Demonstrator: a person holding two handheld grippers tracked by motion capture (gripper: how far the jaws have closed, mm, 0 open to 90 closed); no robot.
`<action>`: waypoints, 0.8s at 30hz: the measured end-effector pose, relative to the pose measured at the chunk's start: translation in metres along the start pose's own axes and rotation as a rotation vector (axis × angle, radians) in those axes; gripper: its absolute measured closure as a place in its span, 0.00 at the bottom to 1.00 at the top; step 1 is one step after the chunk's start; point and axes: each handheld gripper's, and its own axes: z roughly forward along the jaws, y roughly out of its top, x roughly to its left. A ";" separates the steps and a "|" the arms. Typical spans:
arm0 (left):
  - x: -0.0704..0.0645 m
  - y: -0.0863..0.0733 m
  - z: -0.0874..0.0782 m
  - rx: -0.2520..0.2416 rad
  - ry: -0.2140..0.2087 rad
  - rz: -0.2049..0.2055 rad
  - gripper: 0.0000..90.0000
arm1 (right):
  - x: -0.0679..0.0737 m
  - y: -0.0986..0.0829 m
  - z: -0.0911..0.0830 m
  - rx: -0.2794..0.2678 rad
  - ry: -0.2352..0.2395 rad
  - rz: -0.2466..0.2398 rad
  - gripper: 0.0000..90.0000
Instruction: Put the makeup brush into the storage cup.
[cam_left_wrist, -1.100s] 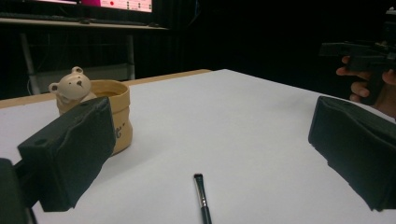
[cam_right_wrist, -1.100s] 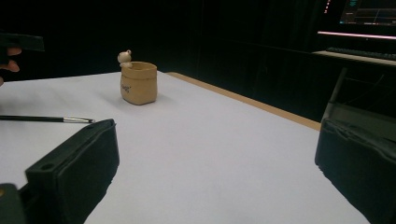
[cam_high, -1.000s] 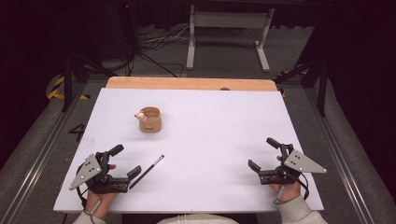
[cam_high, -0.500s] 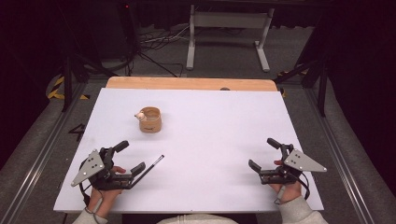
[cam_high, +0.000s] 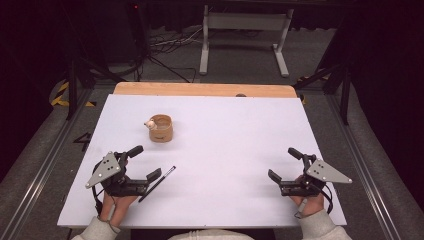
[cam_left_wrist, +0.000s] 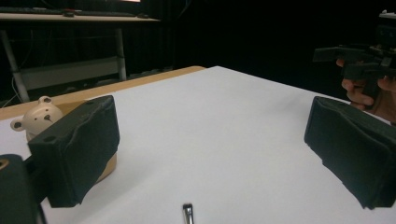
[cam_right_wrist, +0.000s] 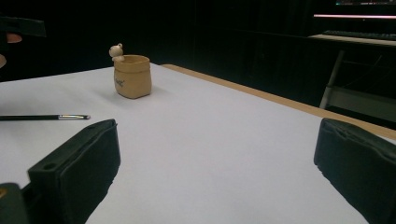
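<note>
Left gripper (cam_high: 145, 165) is sitting low at the near left of the table (cam_high: 225, 150) with its jaws spread wide and nothing between them, and the brush (cam_high: 157, 183) lies flat on the white top right by it, its shaft running under the lower jaw and the tip end poking out toward the middle of the table. In the left gripper view the metal-collared end of the brush (cam_left_wrist: 187, 213) pokes up between the open jaws at the bottom edge, so it looks like the thing being lined up for. Right gripper (cam_high: 284, 165) is well apart at the near right, also wide open and empty. The pot (cam_high: 160, 128) with the little bear on its rim stands upright farther back on the left, not touching anything. My guess on handling: the brush is thin, light and stiff, with a smooth round shaft, so it'll roll or skid on that slick surface if one pad nudges it first. I'd come down with the jaws straddling the shaft crosswise around its middle and close squarely. Stay off the bristle tip and the collar, since those are the bits that'd bend or slip. Being so flat on the table, the pads probably have to touch the top to get under it.
</note>
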 end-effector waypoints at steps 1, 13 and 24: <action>0.000 0.001 0.002 0.002 0.001 -0.006 0.04 | 0.000 0.000 0.000 -0.002 0.000 0.000 0.01; -0.001 0.008 0.016 0.049 -0.008 0.025 0.01 | -0.001 0.001 -0.004 -0.071 -0.001 0.030 0.01; -0.005 0.017 0.024 0.182 0.068 0.042 0.01 | -0.003 0.004 -0.006 -0.085 0.025 0.029 0.01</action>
